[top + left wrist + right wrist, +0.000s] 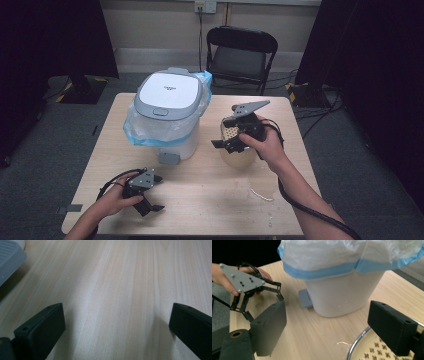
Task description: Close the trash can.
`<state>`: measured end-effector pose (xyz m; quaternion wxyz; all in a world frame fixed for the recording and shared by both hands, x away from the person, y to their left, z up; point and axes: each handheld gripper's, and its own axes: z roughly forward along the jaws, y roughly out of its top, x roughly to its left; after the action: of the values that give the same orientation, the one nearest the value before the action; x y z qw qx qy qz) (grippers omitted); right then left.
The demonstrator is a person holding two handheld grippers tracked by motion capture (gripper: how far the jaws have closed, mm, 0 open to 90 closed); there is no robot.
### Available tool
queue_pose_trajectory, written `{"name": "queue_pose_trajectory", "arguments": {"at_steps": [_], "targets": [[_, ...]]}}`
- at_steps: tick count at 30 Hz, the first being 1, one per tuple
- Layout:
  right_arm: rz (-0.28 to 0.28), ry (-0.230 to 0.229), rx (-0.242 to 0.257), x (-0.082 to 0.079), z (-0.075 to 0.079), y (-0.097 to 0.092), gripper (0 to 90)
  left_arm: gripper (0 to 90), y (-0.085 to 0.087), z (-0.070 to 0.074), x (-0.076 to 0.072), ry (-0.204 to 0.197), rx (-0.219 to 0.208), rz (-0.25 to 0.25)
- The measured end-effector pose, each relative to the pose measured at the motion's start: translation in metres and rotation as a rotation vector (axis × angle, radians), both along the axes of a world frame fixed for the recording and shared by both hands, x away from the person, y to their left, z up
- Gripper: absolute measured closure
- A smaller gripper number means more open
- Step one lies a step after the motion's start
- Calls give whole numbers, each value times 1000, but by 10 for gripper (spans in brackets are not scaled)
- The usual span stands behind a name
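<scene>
Resting near the table's (200,200) near-left corner, the left gripper (152,202) has its jaws spread wide over bare wood, holding nothing. Farther in, toward the right edge, the right gripper (220,145) hovers above the metal strainer bowl (372,350) — jaws wide, gripping nothing. Beyond, the bag-lined white pedal bin (167,117) stands by the far-left edge.

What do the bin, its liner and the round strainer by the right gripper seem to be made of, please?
Bin: smooth white body, probably plastic, with a matte grey lid.
Liner: thin translucent plastic film, crinkled, with a blue band.
Strainer: likely metal, given its shiny rim and punched star-shaped holes.
</scene>
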<state>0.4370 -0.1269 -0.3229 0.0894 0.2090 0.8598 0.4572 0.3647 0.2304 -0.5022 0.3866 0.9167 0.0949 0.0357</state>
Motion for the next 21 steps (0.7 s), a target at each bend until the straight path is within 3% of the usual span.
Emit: {"name": "queue_pose_trajectory", "arguments": {"at_steps": [9,21], "targets": [[2,-1,4,-14,-20,-10,159,0,0,0,0,8,-2,3],[22,5,-44,-29,-48,-10,163,0,0,0,-1,8,3,5]]}}
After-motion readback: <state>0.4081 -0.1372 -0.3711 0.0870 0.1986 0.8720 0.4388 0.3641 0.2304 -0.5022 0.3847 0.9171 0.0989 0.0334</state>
